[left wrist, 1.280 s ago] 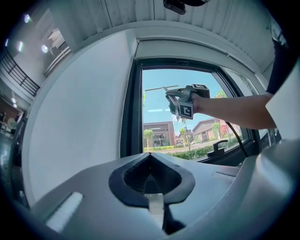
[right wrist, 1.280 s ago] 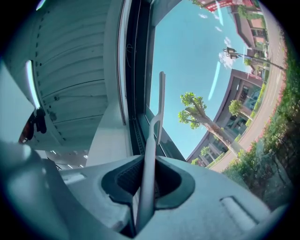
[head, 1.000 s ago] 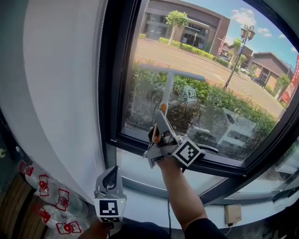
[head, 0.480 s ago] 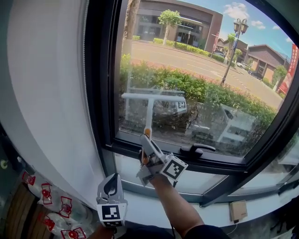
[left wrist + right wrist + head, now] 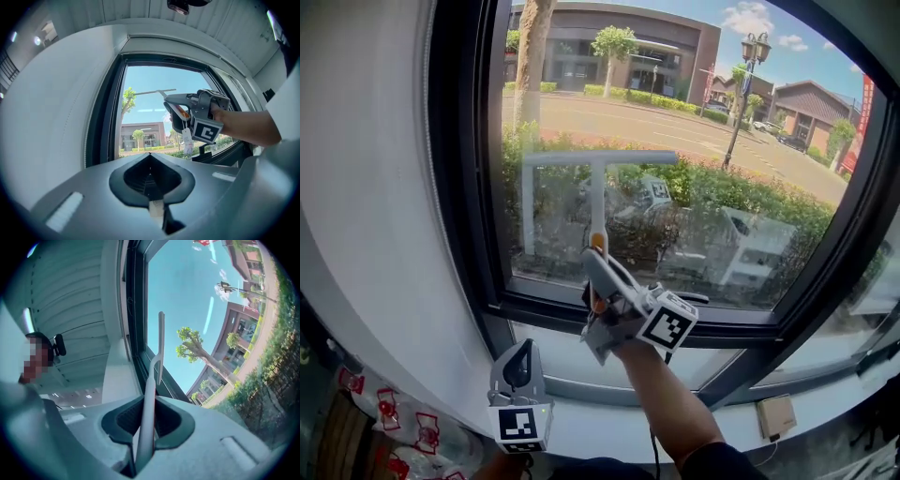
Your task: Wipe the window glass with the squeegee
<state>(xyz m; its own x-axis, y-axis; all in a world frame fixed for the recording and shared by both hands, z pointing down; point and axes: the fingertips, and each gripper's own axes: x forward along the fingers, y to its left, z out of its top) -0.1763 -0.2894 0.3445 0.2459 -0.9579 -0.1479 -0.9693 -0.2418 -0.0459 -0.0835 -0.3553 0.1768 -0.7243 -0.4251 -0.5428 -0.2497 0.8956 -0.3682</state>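
Note:
The squeegee (image 5: 598, 159) has a white handle and a long horizontal blade lying against the window glass (image 5: 741, 178), near the pane's left side. My right gripper (image 5: 598, 261) is shut on the handle's lower, orange-tipped end and points up at the glass. In the right gripper view the handle (image 5: 151, 394) runs up between the jaws to the blade. My left gripper (image 5: 523, 354) hangs low by the sill, shut, with nothing in it. The left gripper view looks up at the right gripper (image 5: 169, 98) and the squeegee blade (image 5: 154, 91).
A black window frame (image 5: 459, 187) borders the pane, with a black window handle (image 5: 692, 297) on its lower rail just right of my right gripper. A white wall (image 5: 356, 234) is at the left. Plastic bags with red prints (image 5: 403, 441) lie lower left.
The blade went down the glass between the two earlier frames and now sits higher on the pane again. The view has shifted. My left gripper stays low by the sill.

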